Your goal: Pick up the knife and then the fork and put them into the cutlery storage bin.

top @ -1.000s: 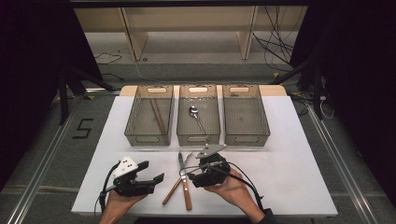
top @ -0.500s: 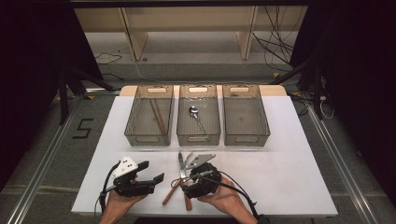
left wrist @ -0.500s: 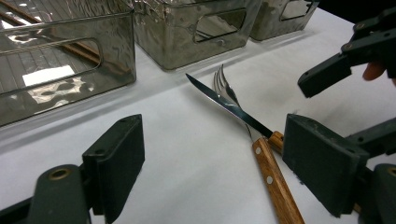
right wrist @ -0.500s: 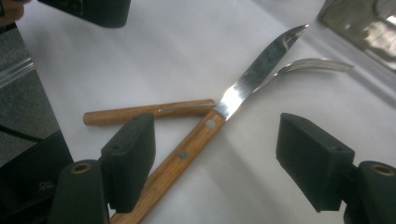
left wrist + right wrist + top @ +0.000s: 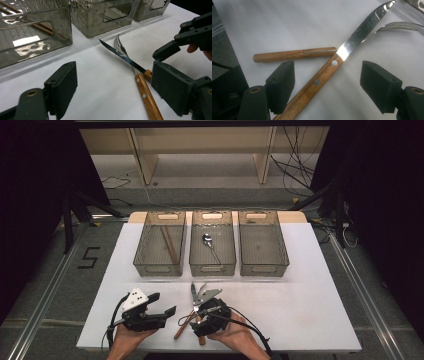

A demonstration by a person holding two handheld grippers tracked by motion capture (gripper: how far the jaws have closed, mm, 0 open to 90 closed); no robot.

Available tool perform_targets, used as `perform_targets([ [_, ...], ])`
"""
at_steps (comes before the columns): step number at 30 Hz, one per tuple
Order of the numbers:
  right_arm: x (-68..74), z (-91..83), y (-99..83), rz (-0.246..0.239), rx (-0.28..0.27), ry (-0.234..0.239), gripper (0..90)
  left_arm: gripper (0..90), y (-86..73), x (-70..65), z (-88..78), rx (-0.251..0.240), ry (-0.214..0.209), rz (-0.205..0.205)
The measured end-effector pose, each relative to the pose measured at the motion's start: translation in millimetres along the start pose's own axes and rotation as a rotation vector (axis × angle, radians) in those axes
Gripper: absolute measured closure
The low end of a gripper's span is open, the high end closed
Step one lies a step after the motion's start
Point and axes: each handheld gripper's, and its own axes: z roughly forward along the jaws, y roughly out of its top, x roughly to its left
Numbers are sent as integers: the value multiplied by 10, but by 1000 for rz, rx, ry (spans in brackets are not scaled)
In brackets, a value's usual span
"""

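Note:
A knife (image 5: 319, 80) with a riveted wooden handle lies across a wooden-handled fork (image 5: 294, 55) on the white table. My right gripper (image 5: 329, 85) hovers just over them, open, one jaw on each side of the knife handle and neither touching it. From above, that right gripper (image 5: 210, 312) covers the crossing, leaving the knife blade (image 5: 193, 291) and the fork handle (image 5: 180, 330) showing. My left gripper (image 5: 162, 304) rests to the left, open and holding nothing. Past the left gripper (image 5: 117, 87) lie the knife (image 5: 120, 55) and the fork tines (image 5: 119, 43).
Three clear grey bins stand in a row at the back of the table (image 5: 310, 285). The left bin (image 5: 142, 255) holds chopsticks (image 5: 169, 245), the middle bin (image 5: 197, 256) holds a spoon (image 5: 207, 240), and the right bin (image 5: 282, 251) looks bare.
My right gripper has moved left and down, from beside the cutlery to right over the knife handle. The left gripper, knife and fork have stayed put.

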Motion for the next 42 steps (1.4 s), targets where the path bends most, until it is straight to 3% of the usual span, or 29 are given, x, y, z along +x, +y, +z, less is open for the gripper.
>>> perform_targets([
  [17, 30, 145, 7, 3, 69, -27, 363, 207, -5, -1, 2, 2, 3, 3],
  [27, 32, 161, 41, -36, 112, -49, 439, 207, -4, 2, 1, 2, 6, 4],
  [35, -6, 145, 79, -53, 136, -42, 595, 208, -8, -6, 8, 5, 4, 5],
  [42, -74, 127, 72, -24, 133, -41, 742, 207, -8, -8, 12, 9, 2, 7],
])
